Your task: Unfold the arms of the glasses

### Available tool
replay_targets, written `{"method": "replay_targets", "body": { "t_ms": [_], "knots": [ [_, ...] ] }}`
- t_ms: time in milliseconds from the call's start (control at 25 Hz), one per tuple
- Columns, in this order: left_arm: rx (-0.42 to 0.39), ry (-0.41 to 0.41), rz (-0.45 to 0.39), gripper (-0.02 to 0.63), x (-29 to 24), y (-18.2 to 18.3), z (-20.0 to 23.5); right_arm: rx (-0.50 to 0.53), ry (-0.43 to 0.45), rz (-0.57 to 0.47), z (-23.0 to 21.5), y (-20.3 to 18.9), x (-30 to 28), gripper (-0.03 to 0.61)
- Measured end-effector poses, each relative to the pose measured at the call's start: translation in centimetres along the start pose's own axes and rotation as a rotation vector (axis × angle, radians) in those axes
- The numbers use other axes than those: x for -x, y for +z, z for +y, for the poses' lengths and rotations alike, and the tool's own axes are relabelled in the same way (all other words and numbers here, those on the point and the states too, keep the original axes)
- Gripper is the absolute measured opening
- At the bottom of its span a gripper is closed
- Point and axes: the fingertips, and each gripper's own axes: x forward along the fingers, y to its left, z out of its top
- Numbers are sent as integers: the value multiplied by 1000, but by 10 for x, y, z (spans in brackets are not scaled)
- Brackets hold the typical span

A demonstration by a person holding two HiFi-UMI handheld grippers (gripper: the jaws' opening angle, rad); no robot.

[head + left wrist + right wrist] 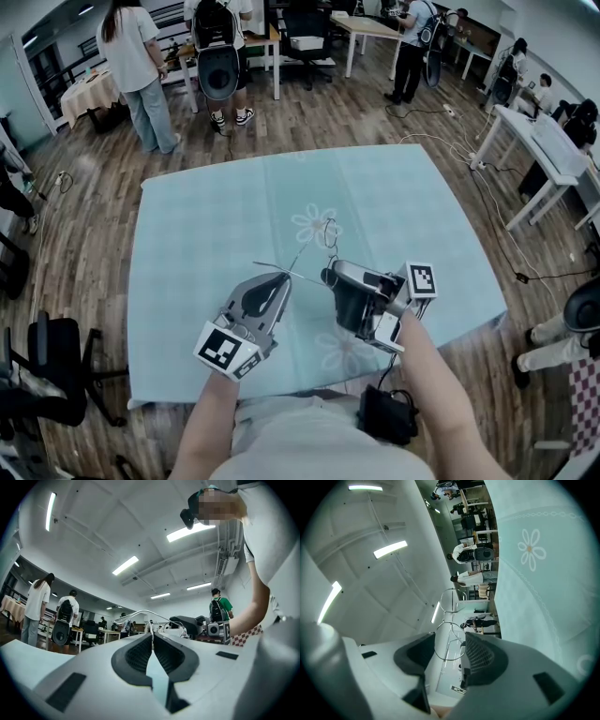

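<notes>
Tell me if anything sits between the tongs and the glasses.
Nothing visible does. The left tongs are closed on a thin arm of the glasses, and the right tongs grip one lens rim.

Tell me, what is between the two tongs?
The thin silver wire-framed glasses stretch between the left tongs and the right tongs, above the pale blue tablecloth. The head view shows it best.

It seemed to be a shared lab or workshop: wood-plank floor (84, 244), white worktables (548, 150), office chairs (305, 37), loose cables (441, 141), ceiling strip lights (125, 565), and people with backpacks (217, 47) stood about.
</notes>
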Motion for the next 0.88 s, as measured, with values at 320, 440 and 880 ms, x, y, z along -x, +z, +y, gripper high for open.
{"method": "replay_targets", "body": {
  "t_ms": [320, 440, 880],
  "knots": [
    [25, -13, -18, 21, 10, 6, 12, -11, 10, 57, 3, -9, 8, 210],
    [27, -10, -26, 21, 17, 9, 18, -13, 18, 77, 2, -15, 8, 210],
    [12, -28, -31, 21, 19, 19, 24, -21, 36, 141, 12, -26, 14, 210]
  ]
}}
